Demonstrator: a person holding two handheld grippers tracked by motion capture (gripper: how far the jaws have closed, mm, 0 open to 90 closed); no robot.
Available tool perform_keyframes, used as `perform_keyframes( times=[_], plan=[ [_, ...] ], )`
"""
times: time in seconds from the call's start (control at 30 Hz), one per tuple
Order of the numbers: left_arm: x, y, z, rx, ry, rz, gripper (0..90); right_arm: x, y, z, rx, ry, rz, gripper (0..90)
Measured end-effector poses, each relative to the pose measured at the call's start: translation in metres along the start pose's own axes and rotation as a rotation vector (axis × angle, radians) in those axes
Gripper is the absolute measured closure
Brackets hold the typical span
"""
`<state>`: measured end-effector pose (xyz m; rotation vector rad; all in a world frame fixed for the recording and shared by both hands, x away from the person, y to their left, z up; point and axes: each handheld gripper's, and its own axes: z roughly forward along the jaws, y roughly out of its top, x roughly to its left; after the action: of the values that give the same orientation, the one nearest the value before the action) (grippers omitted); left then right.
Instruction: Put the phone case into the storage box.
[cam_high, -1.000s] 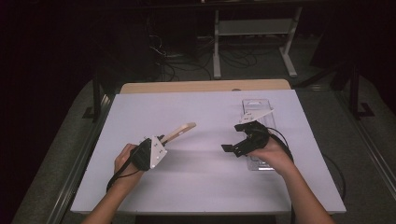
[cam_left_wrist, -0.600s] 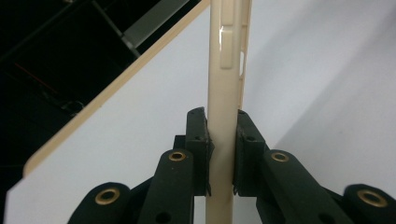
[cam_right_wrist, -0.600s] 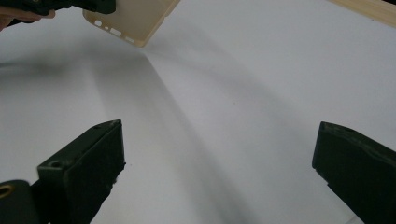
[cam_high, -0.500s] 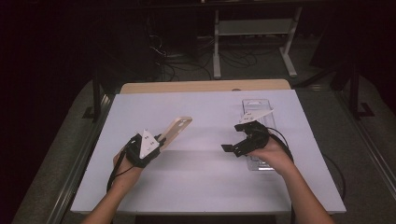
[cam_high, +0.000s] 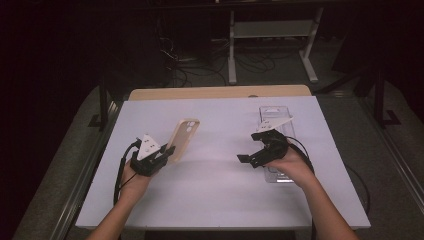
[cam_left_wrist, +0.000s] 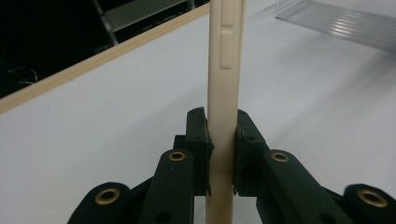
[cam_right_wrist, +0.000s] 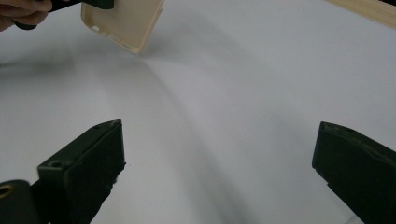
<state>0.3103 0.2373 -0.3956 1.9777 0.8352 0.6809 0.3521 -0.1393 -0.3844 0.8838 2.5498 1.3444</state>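
A cream phone case (cam_high: 183, 140) is held up off the white table (cam_high: 220, 200), tilted so its hollow face shows in the high view. My left gripper (cam_high: 165, 151) is shut on the case's lower edge; in the left gripper view the case (cam_left_wrist: 224, 93) stands edge-on between the two black pads (cam_left_wrist: 198, 140). My right gripper (cam_high: 250, 154) hovers at the table's right, open, jaws wide apart with nothing between them (cam_right_wrist: 219, 172). In the right gripper view the case (cam_right_wrist: 123, 21) shows at the top left.
A clear plastic tray (cam_high: 275, 117) lies on the table at the right, partly under my right hand; its ribbed surface (cam_left_wrist: 336, 21) appears at the top right of the left gripper view. A wooden strip (cam_high: 220, 92) runs along the table's far edge.
My left gripper has turned the phone case from nearly flat to tilted up on edge and drawn back slightly to the left. The right gripper has stayed in place, open.
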Motion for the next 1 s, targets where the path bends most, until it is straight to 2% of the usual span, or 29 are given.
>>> perform_keyframes(
  times=[0.2,0.33,0.4,0.6,0.7,0.83,1.0],
  plan=[
    [0.005,-0.002,0.000,-0.014,-0.024,-0.085,79.2,0.000,0.000,0.000,0.001,0.000,0.002,2.0],
    [0.009,-0.003,-0.001,-0.038,-0.061,-0.167,79.2,0.000,0.000,0.000,0.002,0.002,0.010,2.0],
    [0.010,-0.004,-0.002,-0.042,-0.067,-0.194,79.1,0.000,0.000,0.000,0.002,0.003,0.011,2.0],
    [0.008,-0.002,-0.002,-0.032,-0.044,-0.186,79.1,-0.001,0.000,-0.001,-0.013,0.003,0.016,1.9],
    [0.007,-0.002,-0.001,-0.040,-0.038,-0.193,79.1,-0.001,0.001,-0.002,-0.031,0.000,0.038,1.9],
    [0.008,0.000,-0.001,-0.029,-0.020,-0.176,79.1,-0.001,0.005,-0.004,-0.034,-0.003,0.061,1.8],
    [0.009,0.002,-0.002,-0.031,-0.009,-0.187,79.1,0.000,0.011,-0.006,-0.046,-0.020,0.073,0.7]
  ],
)
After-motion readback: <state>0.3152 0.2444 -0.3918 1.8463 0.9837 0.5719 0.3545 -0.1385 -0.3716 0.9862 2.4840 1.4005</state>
